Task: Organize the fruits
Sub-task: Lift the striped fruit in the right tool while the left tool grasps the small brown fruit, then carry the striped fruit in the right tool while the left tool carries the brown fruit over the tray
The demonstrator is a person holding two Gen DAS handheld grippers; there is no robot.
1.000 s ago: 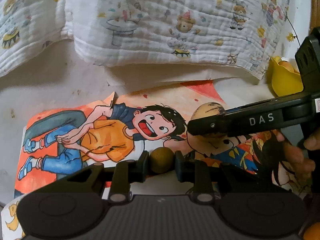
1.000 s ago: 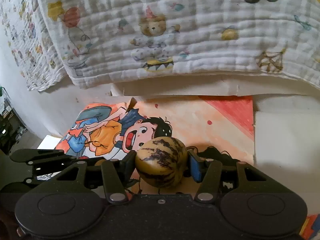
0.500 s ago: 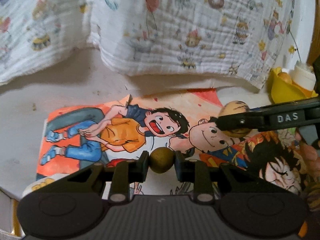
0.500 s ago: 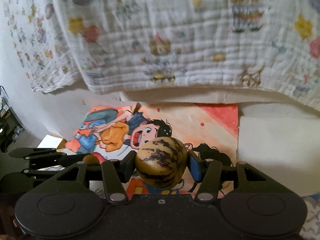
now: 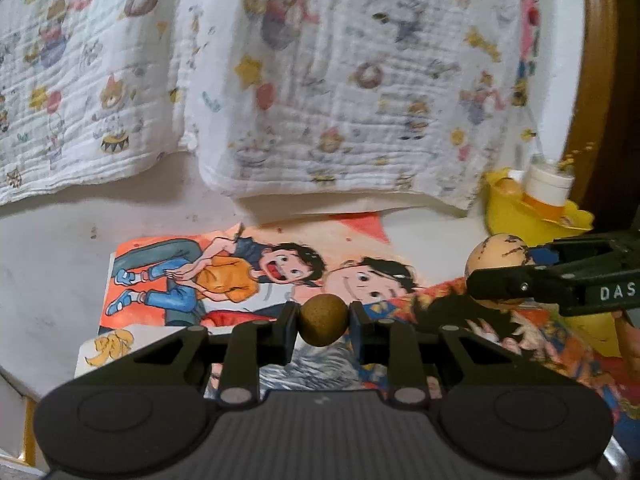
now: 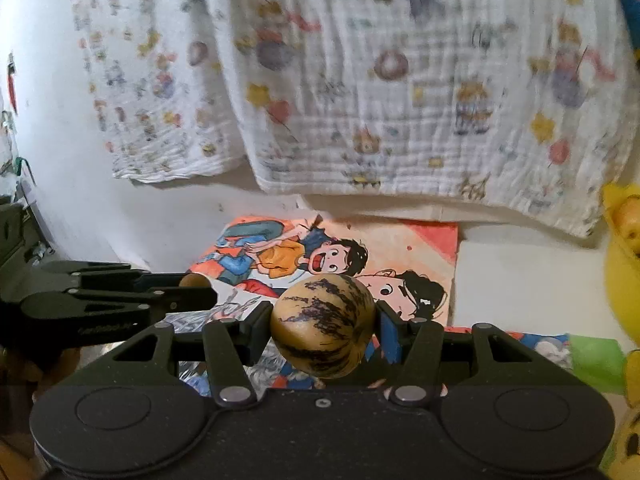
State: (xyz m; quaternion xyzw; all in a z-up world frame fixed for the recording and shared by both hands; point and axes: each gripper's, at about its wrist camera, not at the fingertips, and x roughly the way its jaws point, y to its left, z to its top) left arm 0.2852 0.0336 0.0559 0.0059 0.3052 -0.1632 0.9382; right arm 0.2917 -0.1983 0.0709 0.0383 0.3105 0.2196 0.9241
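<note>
My left gripper [image 5: 323,320] is shut on a small round brown fruit [image 5: 323,319], held in the air over a cartoon poster [image 5: 256,276]. My right gripper [image 6: 323,330] is shut on a larger tan fruit with dark purple streaks [image 6: 323,326]. In the left wrist view that streaked fruit [image 5: 498,268] and the right gripper [image 5: 500,276] show at the right, in front of a yellow bowl [image 5: 520,216] with fruit in it. In the right wrist view the left gripper [image 6: 196,286] reaches in from the left with the brown fruit [image 6: 192,280] at its tip.
A printed muslin blanket [image 5: 320,80] hangs over the back edge of the white surface [image 5: 52,272]. A white-capped container [image 5: 548,188] sits in the yellow bowl. In the right wrist view yellow items [image 6: 624,272] and a green piece [image 6: 596,364] lie at the right.
Both grippers have risen and pulled back from the poster, each keeping its fruit. The yellow bowl has come further into the left wrist view, and yellow items have entered the right wrist view.
</note>
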